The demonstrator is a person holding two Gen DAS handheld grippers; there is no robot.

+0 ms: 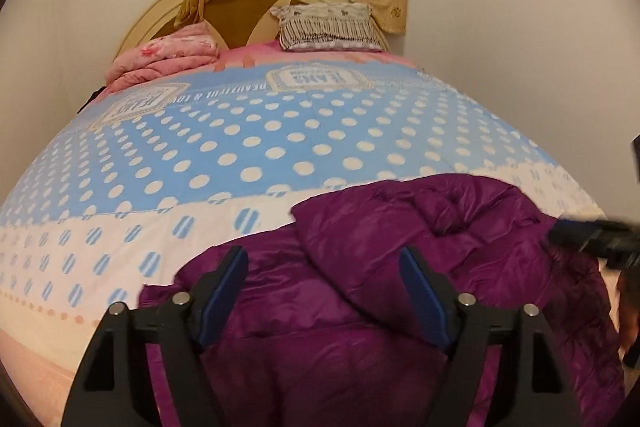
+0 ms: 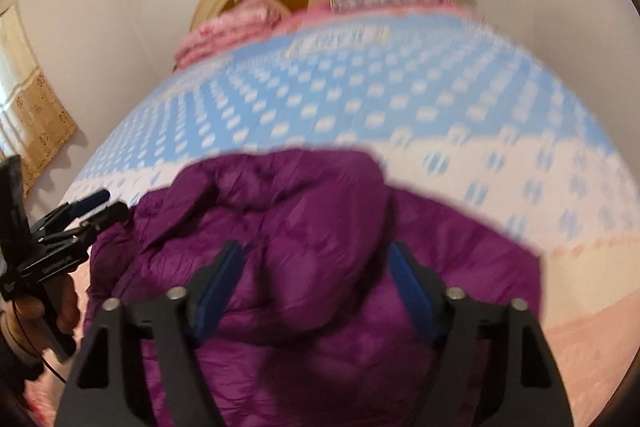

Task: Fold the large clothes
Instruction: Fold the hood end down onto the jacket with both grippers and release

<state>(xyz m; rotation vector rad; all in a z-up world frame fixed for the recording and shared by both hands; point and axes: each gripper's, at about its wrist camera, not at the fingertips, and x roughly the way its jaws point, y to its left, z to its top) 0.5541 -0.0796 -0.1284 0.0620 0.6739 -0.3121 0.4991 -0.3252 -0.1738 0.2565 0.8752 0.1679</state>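
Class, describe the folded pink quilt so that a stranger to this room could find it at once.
Start at the bed with the blue polka-dot cover and look to its far end by the rounded headboard. The folded pink quilt lies at the left corner there; the striped grey pillow beside it is not pink.

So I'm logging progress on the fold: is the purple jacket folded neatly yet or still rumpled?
Still rumpled. The purple jacket lies bunched on the bedspread, one flap thrown across it, with uneven creases and no squared edges.

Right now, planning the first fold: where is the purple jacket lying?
The purple jacket lies crumpled at the near edge of the bed, low in both wrist views, under the open left gripper and right gripper.
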